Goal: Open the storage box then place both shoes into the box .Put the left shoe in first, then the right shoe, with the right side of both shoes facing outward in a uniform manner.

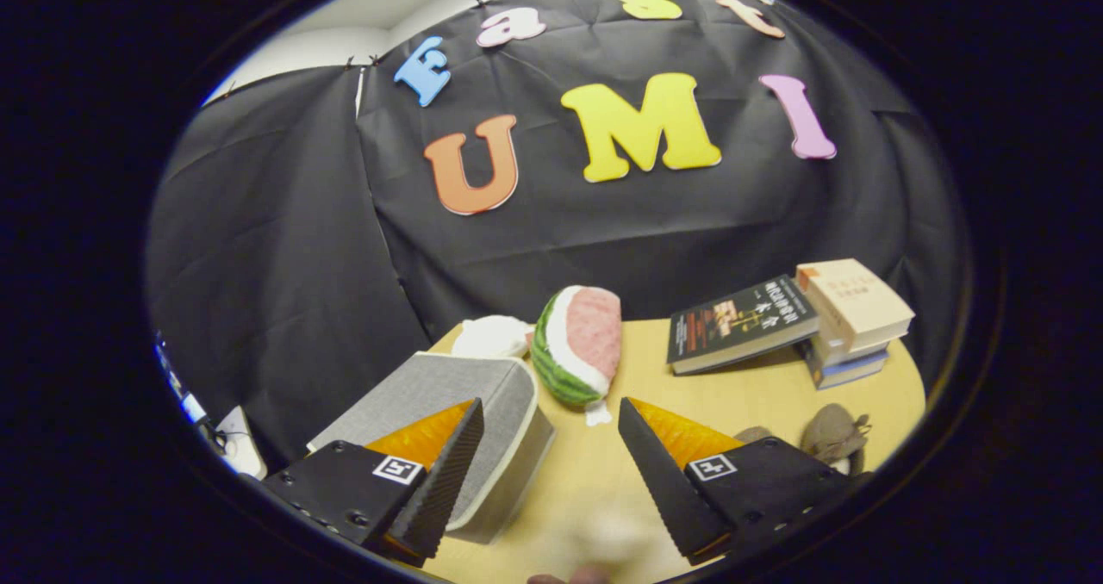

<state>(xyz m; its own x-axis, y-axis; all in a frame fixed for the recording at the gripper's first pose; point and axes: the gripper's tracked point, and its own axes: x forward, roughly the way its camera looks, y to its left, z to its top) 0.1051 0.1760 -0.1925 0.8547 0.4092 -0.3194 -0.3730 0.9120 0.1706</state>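
Observation:
A grey fabric storage box (470,399) with its lid down lies on the wooden table (750,390), partly behind my left finger (448,472). My gripper (547,455) is open, held above the table, with bare tabletop between the fingers. A blurred pale shape (603,537) sits low between the fingers, too soft to identify. I cannot tell where the shoes are.
A watermelon-slice plush (579,343) stands just beyond the fingers, beside the box. A white soft object (491,336) lies behind the box. Several books (788,317) are stacked at the far right. A brown plush toy (834,436) rests by my right finger.

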